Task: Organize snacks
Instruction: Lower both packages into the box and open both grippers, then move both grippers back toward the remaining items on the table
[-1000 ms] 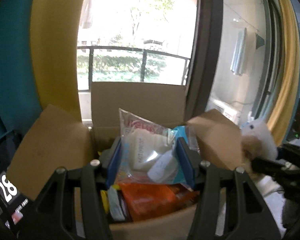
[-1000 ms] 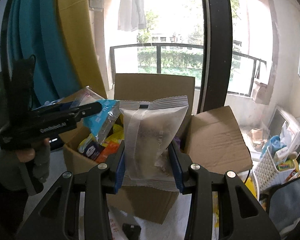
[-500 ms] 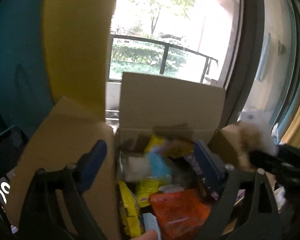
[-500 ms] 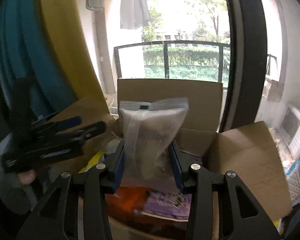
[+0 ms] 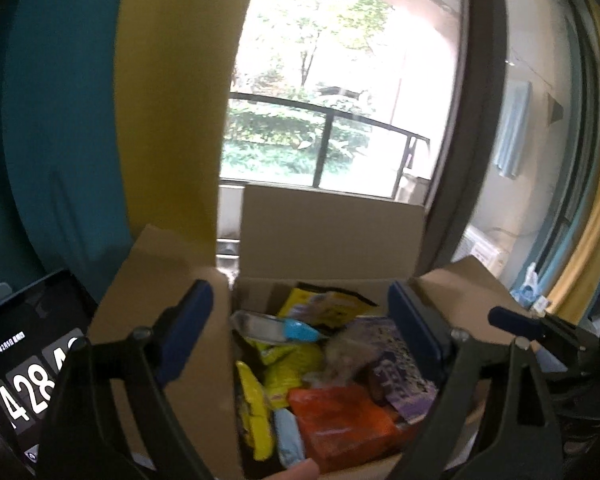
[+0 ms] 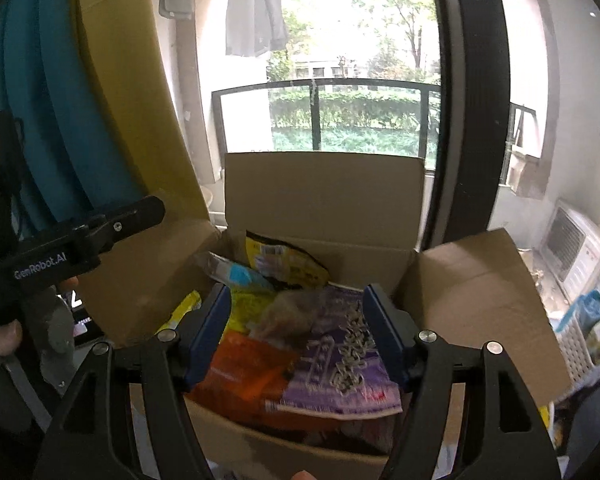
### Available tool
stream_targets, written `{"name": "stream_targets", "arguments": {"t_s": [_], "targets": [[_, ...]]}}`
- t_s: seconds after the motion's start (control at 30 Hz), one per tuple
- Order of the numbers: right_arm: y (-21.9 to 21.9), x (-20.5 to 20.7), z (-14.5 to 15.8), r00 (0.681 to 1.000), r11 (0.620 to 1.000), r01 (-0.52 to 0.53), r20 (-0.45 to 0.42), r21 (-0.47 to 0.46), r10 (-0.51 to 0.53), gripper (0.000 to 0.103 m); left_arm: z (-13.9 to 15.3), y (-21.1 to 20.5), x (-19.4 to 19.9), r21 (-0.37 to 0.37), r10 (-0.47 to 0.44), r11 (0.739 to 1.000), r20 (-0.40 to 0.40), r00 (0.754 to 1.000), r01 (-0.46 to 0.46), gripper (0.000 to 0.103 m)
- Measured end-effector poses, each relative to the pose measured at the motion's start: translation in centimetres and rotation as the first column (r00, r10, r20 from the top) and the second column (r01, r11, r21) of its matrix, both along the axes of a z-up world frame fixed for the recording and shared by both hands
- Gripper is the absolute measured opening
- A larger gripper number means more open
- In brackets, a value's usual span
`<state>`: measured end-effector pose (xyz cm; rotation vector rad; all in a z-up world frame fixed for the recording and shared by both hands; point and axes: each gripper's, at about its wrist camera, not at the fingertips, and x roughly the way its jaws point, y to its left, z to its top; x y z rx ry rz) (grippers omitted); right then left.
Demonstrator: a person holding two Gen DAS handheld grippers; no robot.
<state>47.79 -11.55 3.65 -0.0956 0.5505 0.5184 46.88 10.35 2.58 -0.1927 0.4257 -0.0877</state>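
With the left gripper (image 5: 300, 332) wide apart and the right gripper (image 6: 296, 330) opening, both empty, the piled snacks (image 6: 300, 340) could spill over the box (image 6: 324, 200) rim.

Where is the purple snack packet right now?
In the right wrist view the purple snack packet lies on top inside the cardboard box, toward its right side, beside the orange packet.

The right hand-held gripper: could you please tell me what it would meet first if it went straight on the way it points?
Probably the purple packet lying on top in the box, between the opening jaws of the right hand-held gripper; depth is unclear.
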Motion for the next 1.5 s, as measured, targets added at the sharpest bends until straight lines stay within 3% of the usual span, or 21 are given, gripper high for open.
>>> {"name": "stream_targets", "arguments": {"t_s": [0.2,0.77,1.03,1.5], "targets": [[-0.8,-2.3,1.0,1.0,1.0,0.006,0.018,-0.009,-0.006,0.071,0.7,-2.2,-2.0,0.046,-0.057,0.997,0.013,0.998,0.056,0.09],[-4.1,-9.7,3.9,0.997,1.0,0.008,0.08,0.007,-0.009,0.071,1.5,-4.4,-9.2,0.078,-0.11,0.991,0.006,0.994,0.11,0.09],[-5.4,-12.2,2.5,0.997,0.999,0.021,0.072,-0.026,-0.019,0.071,0.8,-5.8,-12.3,0.101,-0.134,0.986,0.006,0.991,0.132,0.09],[-7.9,-14.6,-1.3,0.999,0.999,0.032,0.003,-0.033,-0.032,0.071,-3.2,-7.6,-15.1,0.154,-0.161,0.973,-0.093,0.983,0.174,0.09]]}}
